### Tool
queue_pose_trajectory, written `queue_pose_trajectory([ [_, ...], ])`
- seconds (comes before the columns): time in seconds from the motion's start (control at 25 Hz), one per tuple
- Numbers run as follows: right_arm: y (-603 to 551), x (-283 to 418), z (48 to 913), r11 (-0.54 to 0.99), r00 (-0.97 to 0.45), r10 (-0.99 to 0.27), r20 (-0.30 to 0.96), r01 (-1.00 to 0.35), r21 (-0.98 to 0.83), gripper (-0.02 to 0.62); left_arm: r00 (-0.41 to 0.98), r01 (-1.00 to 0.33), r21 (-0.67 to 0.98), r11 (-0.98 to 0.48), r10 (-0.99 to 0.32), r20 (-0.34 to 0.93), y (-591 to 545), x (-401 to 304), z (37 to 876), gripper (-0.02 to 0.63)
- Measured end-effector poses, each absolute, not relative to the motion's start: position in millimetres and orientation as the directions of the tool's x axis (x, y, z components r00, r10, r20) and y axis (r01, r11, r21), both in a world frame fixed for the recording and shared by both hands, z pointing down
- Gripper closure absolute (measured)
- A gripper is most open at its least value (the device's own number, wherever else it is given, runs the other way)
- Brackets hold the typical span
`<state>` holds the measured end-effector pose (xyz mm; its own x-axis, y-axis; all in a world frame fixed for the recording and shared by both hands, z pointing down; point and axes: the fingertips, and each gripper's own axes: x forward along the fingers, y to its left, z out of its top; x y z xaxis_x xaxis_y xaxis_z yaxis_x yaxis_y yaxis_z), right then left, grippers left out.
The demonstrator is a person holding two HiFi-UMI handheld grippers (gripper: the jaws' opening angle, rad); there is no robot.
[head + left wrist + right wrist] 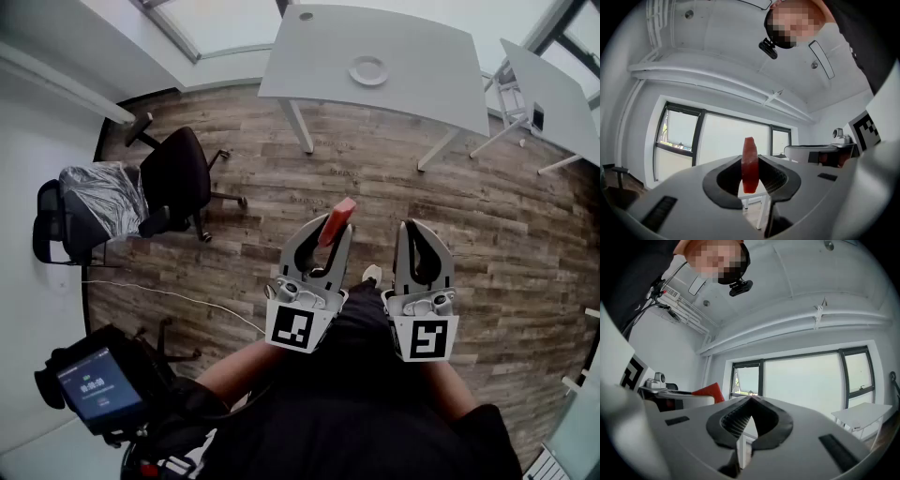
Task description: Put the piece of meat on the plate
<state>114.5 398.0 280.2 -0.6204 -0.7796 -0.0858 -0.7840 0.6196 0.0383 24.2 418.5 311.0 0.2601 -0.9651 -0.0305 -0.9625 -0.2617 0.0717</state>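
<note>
Piece of meat (339, 212), pinched upright between fingers (305, 246) of the left gripper (335, 234), lies well short of the plate (368, 71) ahead on the counter (422, 47); the right gripper (422, 236) has its fingers pressed together.

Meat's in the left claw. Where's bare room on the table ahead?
The plate is empty. The table is bare left and right of it. Nothing crowds it; only a small round hole sits near the far left corner.
</note>
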Motion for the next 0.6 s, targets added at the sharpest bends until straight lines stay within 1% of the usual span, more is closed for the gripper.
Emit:
queue_pose_trajectory([
  [0.12,397.8,115.7,280.9,0.611,-0.614,-0.785,-0.079,-0.789,0.067,0.591,0.257,-0.963,0.075,-0.259,-0.966,-0.032,418.3,23.4,310.5,0.509],
  [0.32,400.7,123.2,280.1,0.624,-0.623,-0.776,-0.101,-0.781,0.027,0.591,0.235,-0.968,0.087,-0.237,-0.971,-0.029,417.9,24.7,312.8,0.509],
  [0.44,395.0,132.5,290.0,0.618,-0.619,-0.782,-0.071,-0.785,0.039,0.591,0.219,-0.972,0.085,-0.221,-0.975,-0.030,418.0,26.7,314.6,0.509],
  [0.6,385.4,148.2,299.4,0.617,-0.617,-0.786,-0.042,-0.787,0.010,0.591,0.194,-0.976,0.094,-0.196,-0.981,-0.031,416.7,27.1,316.0,0.509],
])
